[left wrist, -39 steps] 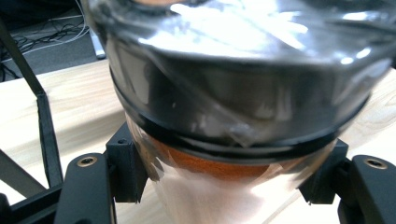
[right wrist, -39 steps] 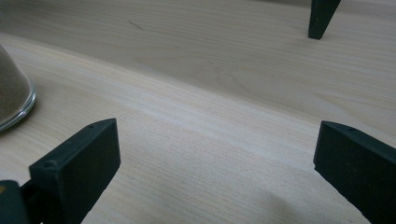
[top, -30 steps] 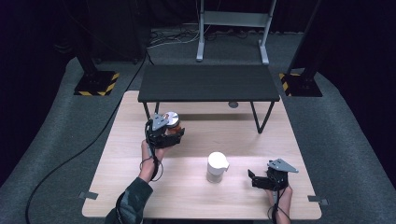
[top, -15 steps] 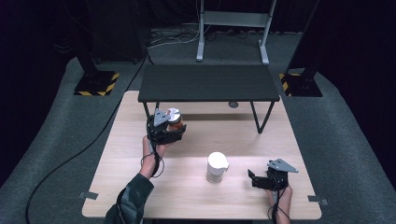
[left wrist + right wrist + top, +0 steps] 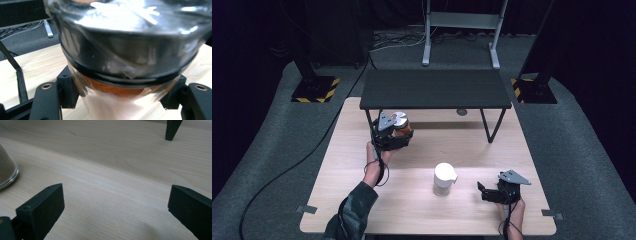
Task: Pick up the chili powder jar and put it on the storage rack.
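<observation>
My left gripper [image 5: 398,138] is shut on a clear jar [image 5: 400,123] with a shiny silver lid and orange contents, held above the far left part of the wooden table [image 5: 342,170]. In the left gripper view the jar [image 5: 120,50] sits close to the camera, and the black pads [image 5: 67,91] press its glass sides just below the lid. My right gripper [image 5: 481,191] rests near the front right of the table and points left. Its jaws are open with nothing between them, and bare wood shows under the right gripper [image 5: 116,205].
A white-lidded glass jar [image 5: 444,179] of pale powder stands mid-table, left of the right gripper; its base [image 5: 6,170] shows in the right gripper view. A low black bench [image 5: 434,89] spans the table's far side, with one leg [image 5: 172,128] ahead of the right gripper.
The left gripper has shifted slightly to the right with the jar still in it. The right gripper has stayed where it was.
</observation>
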Motion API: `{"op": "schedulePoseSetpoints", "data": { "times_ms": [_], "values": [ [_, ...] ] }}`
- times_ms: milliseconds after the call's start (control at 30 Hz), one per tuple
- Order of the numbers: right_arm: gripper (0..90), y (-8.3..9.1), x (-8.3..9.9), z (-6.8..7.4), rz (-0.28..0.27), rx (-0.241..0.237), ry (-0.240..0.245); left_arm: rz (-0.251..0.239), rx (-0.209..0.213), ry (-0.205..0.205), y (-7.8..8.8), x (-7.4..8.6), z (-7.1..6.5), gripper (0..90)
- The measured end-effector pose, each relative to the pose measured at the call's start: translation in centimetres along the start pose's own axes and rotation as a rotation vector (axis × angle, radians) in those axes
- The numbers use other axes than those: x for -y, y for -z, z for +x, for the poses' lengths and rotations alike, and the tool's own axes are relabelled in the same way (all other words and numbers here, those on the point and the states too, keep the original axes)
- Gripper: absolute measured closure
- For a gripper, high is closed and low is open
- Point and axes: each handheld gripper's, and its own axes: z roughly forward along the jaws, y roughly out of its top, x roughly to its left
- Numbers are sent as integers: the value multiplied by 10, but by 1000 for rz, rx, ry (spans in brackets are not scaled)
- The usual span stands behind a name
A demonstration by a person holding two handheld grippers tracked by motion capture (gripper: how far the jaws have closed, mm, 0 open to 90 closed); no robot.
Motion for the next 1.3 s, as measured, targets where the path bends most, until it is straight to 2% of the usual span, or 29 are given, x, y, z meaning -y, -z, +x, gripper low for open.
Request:
{"op": "schedulePoseSetpoints", "data": {
  "times_ms": [533, 1000, 1300],
  "values": [
    [0, 0, 0, 0, 1, -1, -1, -12, 18, -7, -4, -13, 1, 314],
    [0, 0, 0, -1, -1, -1, -4, -28, 17, -5, -3, -24, 4, 314],
    [0, 0, 0, 0, -1, 1, -2, -25, 19, -23, -1, -32, 4, 314]
  ]
}}
